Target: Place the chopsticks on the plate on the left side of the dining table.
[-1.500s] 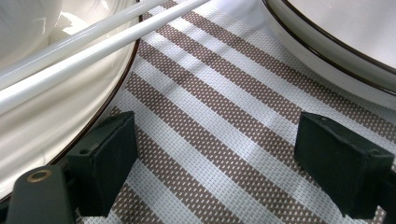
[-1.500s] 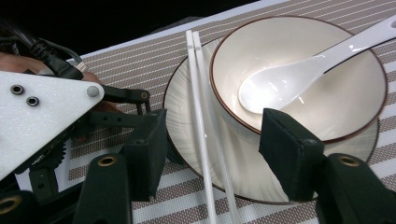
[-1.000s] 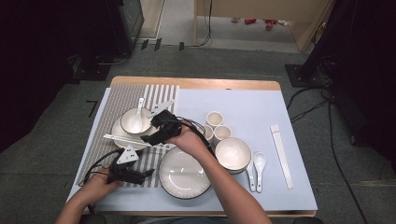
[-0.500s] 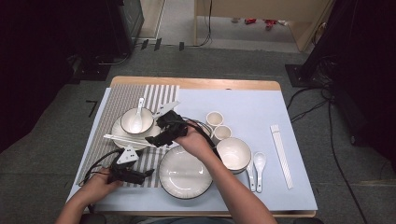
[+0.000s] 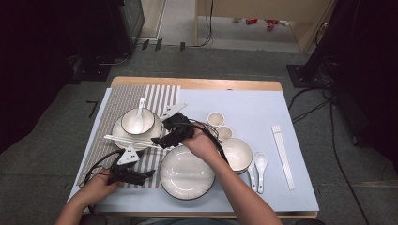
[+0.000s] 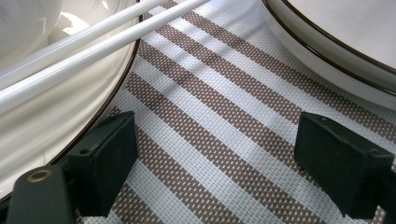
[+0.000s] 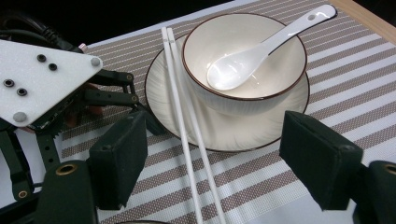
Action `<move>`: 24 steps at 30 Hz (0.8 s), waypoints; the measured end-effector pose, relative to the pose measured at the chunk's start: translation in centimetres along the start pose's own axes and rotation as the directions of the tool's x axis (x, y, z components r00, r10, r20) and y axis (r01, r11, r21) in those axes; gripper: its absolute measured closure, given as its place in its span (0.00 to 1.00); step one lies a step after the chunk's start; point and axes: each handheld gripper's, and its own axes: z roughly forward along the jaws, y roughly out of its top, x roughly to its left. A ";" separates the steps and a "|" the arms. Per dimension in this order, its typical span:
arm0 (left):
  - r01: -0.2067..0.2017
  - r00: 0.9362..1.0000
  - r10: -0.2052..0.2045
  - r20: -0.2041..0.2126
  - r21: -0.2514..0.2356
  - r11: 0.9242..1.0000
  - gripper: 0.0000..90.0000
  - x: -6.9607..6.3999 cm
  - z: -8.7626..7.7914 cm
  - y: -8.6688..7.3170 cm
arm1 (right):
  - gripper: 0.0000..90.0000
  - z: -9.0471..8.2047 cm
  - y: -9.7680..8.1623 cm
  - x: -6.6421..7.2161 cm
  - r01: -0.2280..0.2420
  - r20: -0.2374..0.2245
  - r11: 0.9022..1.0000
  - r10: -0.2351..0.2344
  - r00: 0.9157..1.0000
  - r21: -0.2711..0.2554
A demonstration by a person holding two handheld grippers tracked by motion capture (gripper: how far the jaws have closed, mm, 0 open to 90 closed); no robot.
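We are seeing the white chopsticks [image 7: 187, 126] lying across the saucer [image 7: 224, 135] rim beside the bowl [image 7: 243, 56] holding a spoon [image 7: 252, 56], on the striped placemat [image 6: 224, 140]; the right gripper [image 7: 210, 163] is hovering near them, fingers wide, nothing between; the left gripper [image 6: 215, 158] is resting on the placemat, fingers wide, empty.

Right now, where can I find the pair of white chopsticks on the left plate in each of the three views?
High view: the white chopsticks lie across the near edge of the left plate, left of centre.
Left gripper view: they cross the upper left corner, over the plate's rim.
Right gripper view: they run from the upper middle down to the bottom edge, left of the bowl.
Shared landmark: the striped placemat.
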 end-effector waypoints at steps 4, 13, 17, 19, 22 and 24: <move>0.000 1.000 0.000 0.000 0.000 1.000 0.15 0.0 0.0 0.0 | 0.28 -0.5 -0.3 -0.2 0.006 0.009 1.000 -0.006 1.000 -0.004; 0.000 1.000 0.000 0.000 0.000 1.000 0.15 0.0 0.0 0.0 | 0.28 -1.6 -1.2 -0.5 0.008 -0.003 1.000 -0.008 1.000 -0.009; 0.002 1.000 -0.002 0.001 -0.001 1.000 0.15 0.0 0.0 0.0 | 0.28 -2.1 -1.5 -0.8 -0.003 -0.001 1.000 0.003 1.000 -0.011; 0.001 1.000 -0.001 0.001 -0.002 1.000 0.15 0.0 0.0 0.0 | 0.28 -2.3 -1.6 -0.9 0.000 0.002 1.000 0.000 1.000 -0.012; -0.001 1.000 0.001 0.000 0.000 1.000 0.15 0.0 0.0 0.0 | 0.28 -2.7 -1.7 -1.0 0.007 0.002 1.000 -0.007 1.000 -0.019; -0.002 1.000 0.002 0.000 0.000 1.000 0.15 0.0 0.0 0.0 | 0.28 -2.9 -1.8 -1.1 0.003 0.004 1.000 -0.003 1.000 -0.020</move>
